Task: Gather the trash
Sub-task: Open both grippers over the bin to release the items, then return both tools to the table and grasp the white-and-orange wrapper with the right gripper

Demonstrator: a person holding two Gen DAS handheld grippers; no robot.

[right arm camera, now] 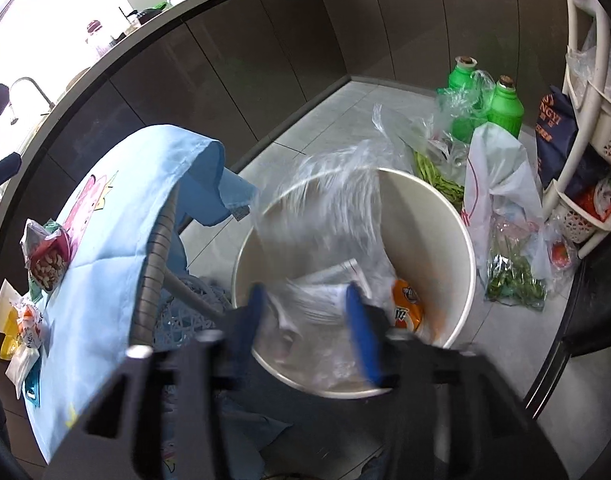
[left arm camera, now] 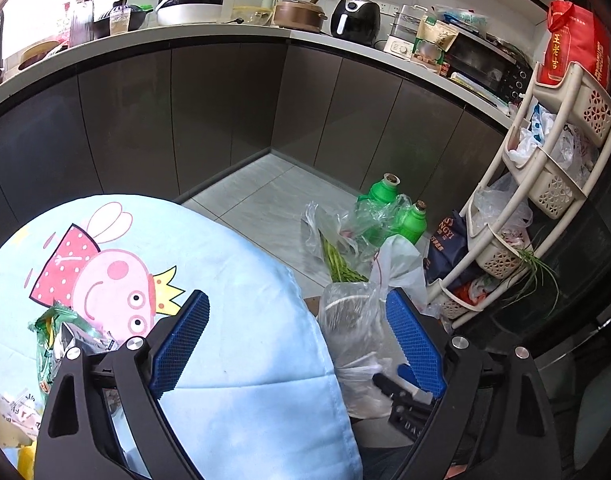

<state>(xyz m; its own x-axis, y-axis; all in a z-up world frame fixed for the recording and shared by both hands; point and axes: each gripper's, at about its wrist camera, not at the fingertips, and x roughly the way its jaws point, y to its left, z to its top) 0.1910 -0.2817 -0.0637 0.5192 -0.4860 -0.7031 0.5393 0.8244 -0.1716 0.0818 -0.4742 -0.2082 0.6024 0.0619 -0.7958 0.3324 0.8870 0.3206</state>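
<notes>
Kitchen floor: only the right view shows the white bin (right arm camera: 461, 240); two green bottles (right arm camera: 505, 108) behind it. Left tongs (left arm camera: 295, 344) apart, empty; right tongs (right arm camera: 307, 316) apart around a plastic bag (right arm camera: 325, 216).

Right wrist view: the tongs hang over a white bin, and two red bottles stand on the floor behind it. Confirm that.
Wrong on one count: the two bottles are green, not red, as the right wrist view shows. The rest holds: the right tongs hang over the white bin, and the bottles stand on the floor behind it.
</notes>
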